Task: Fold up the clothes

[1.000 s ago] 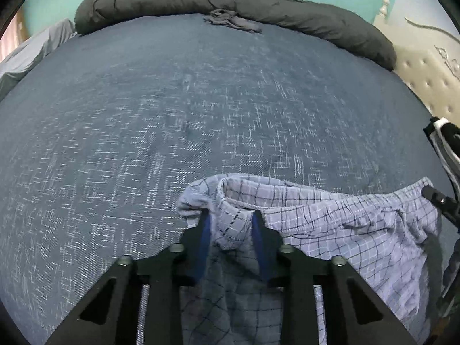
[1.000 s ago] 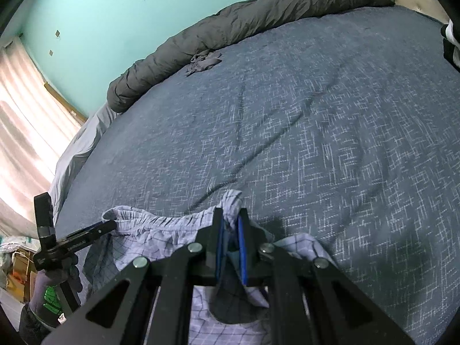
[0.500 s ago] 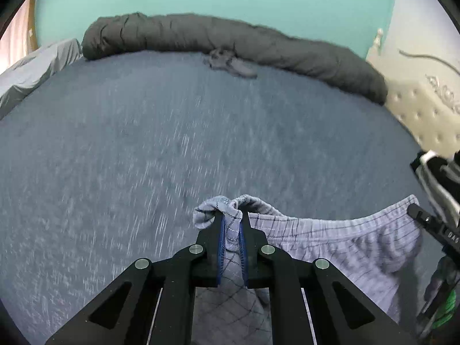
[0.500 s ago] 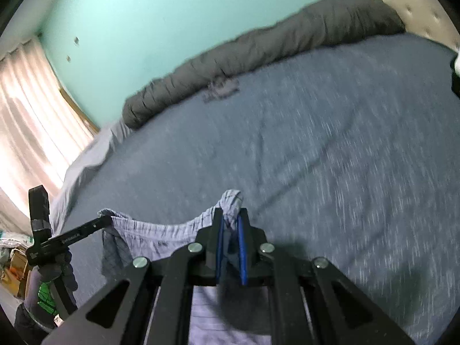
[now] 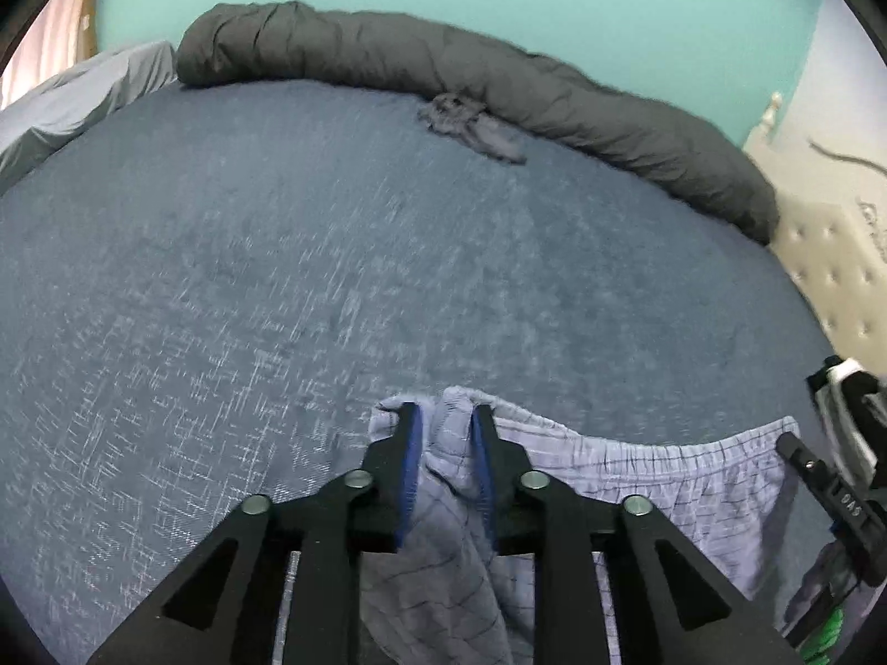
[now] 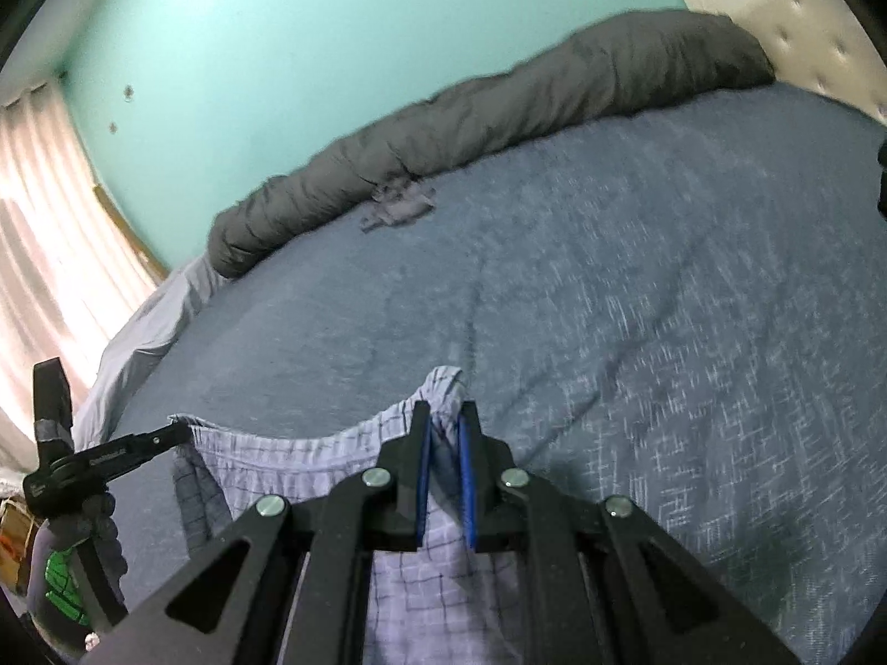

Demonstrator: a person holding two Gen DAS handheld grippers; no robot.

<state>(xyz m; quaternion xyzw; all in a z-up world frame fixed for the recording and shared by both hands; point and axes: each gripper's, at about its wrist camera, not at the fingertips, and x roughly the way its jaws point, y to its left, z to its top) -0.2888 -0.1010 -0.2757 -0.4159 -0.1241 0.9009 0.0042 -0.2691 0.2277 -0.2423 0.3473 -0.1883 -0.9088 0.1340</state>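
Light blue checked shorts [image 5: 637,476] hang by their elastic waistband, stretched between my two grippers above the blue bedcover [image 5: 388,249]. My left gripper [image 5: 446,415] has one waistband corner bunched between its pads; its jaws are opening, and the cloth still fills the gap and hangs from them. In the right wrist view the shorts [image 6: 310,454] run from my right gripper [image 6: 443,410], shut tight on the other corner, to the left gripper [image 6: 177,435] at the far left. The right gripper [image 5: 787,443] also shows at the left wrist view's right edge.
A dark grey rolled duvet [image 5: 499,83] lies along the far edge of the bed with a small crumpled grey garment [image 5: 471,127] in front of it. A cream tufted headboard [image 5: 820,233] stands at the right. A pale grey sheet [image 5: 72,100] and a curtain [image 6: 44,221] are at the left.
Both grippers have risen and tipped up with the waistband, which now hangs taut off the bed. The left jaws narrowed on the cloth, then widened again.
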